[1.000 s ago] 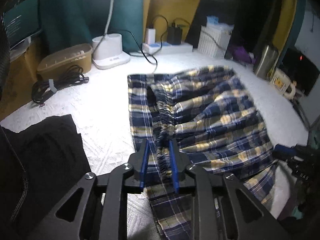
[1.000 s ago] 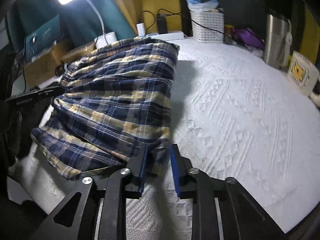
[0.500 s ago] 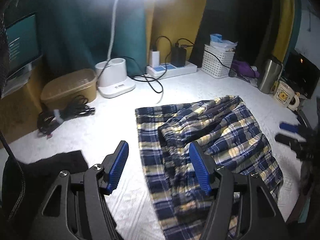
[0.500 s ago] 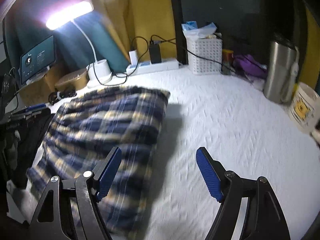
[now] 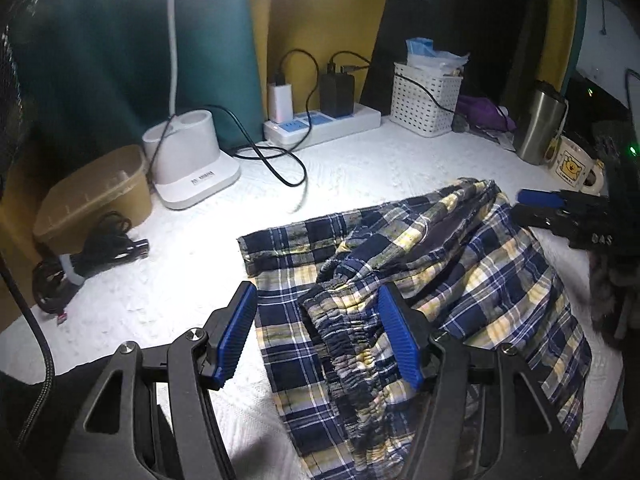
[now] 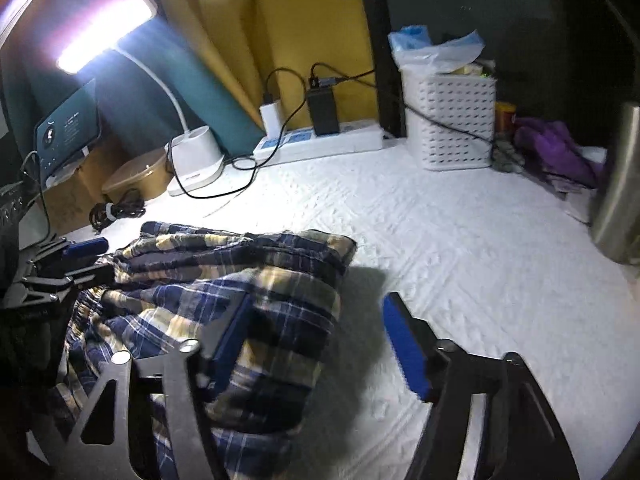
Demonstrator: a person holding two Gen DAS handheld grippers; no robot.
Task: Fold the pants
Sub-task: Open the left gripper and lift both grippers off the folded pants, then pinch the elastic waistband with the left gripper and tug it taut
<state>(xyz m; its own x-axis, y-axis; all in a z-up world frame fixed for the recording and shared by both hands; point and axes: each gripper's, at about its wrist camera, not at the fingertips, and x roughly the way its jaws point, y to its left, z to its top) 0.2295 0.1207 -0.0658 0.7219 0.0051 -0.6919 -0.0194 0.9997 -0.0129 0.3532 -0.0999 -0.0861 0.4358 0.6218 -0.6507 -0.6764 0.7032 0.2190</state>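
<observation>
We see the plaid pants (image 5: 440,280) lying folded on the white textured bench (image 5: 192,280), with the gathered elastic waistband (image 5: 352,336) bunched on top of the lower layer. The left gripper (image 5: 320,336) hovers above this waistband with its jaws wide apart; the waistband sits between the two blue pads, close to the right one, and nothing is held. The right gripper (image 6: 320,344) has its jaws wide open too and holds nothing; in its own view the left blue pad is over the plaid cloth (image 6: 248,280) and the right pad is over the bare bench, so the edge of the pants lies between them. Whether the pads touch the cloth, we cannot tell. In the left wrist view the right gripper (image 5: 560,208) shows at the far right edge of the pants. Ahead of the left jaws, well apart from the pants, stand a white lamp base (image 5: 192,164), a power strip (image 5: 324,124) with chargers, and a white perforated basket (image 5: 424,96). To the left of the jaws lie a tan container (image 5: 96,196) and a coiled black cable (image 5: 88,260). Far right stand a steel tumbler (image 5: 540,120) and a mug (image 5: 572,164).
</observation>
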